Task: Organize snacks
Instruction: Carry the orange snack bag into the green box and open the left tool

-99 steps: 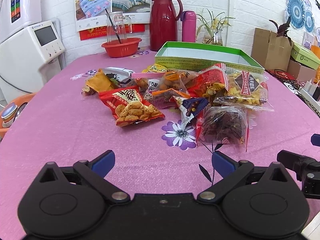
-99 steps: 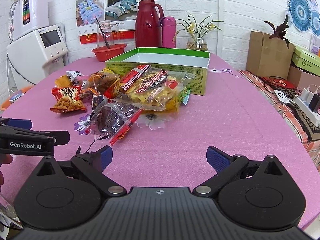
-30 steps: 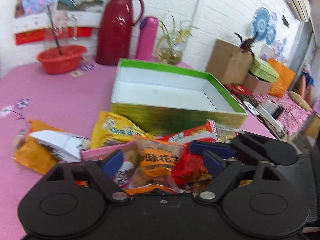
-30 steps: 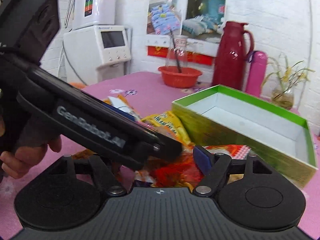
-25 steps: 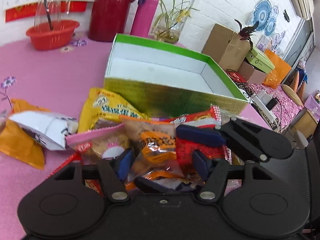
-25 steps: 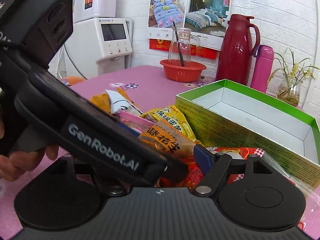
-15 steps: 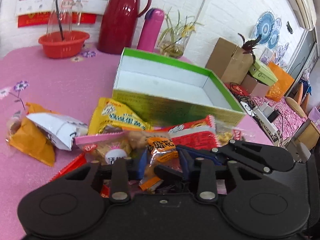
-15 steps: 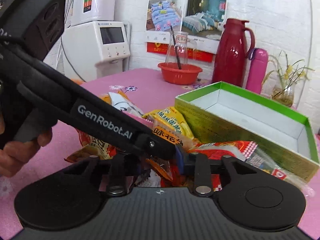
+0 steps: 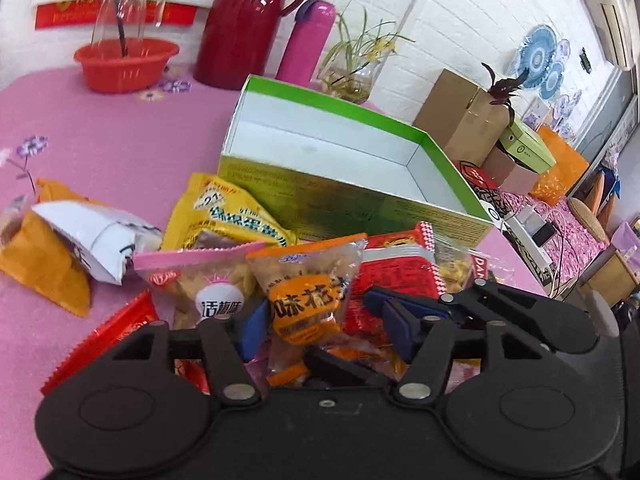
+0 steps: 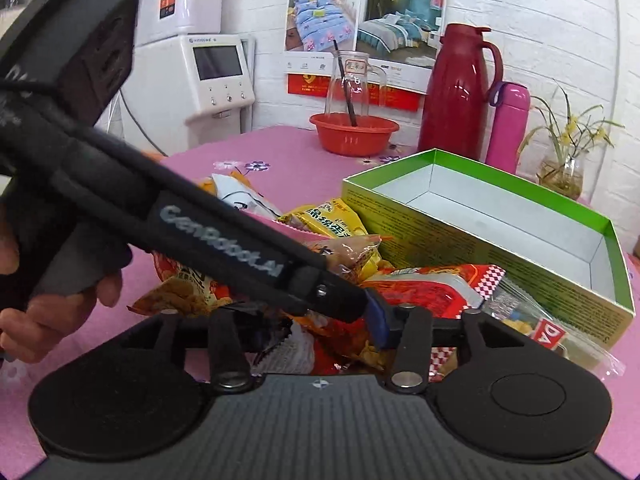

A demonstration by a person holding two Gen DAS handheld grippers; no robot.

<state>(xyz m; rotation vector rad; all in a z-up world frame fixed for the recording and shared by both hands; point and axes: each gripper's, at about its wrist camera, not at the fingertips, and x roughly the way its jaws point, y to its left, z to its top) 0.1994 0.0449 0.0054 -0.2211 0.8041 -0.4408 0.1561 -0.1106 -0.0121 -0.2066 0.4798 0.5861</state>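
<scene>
A pile of snack bags lies on the pink table in front of an open green box (image 9: 344, 152), also in the right wrist view (image 10: 500, 216). My left gripper (image 9: 324, 328) is shut on an orange-labelled clear snack bag (image 9: 308, 292), lifted a little above the pile. My right gripper (image 10: 320, 332) sits close beside it, closed on bags in the pile near a red packet (image 10: 432, 284); the left gripper's arm hides its left finger, so what it holds is unclear. A yellow bag (image 9: 224, 216) and a pink-edged bag (image 9: 200, 276) lie next to the held one.
A red bowl (image 9: 124, 60), red thermos (image 9: 248, 20), pink flask (image 9: 308, 40) and plant vase (image 9: 352, 76) stand behind the box. An orange and white bag (image 9: 60, 248) lies left. Cardboard boxes (image 9: 460, 120) stand off the table's right side.
Both grippers moved from the table's near edge into the pile and closed. The left one closed on the orange-labelled bag and has raised it slightly.
</scene>
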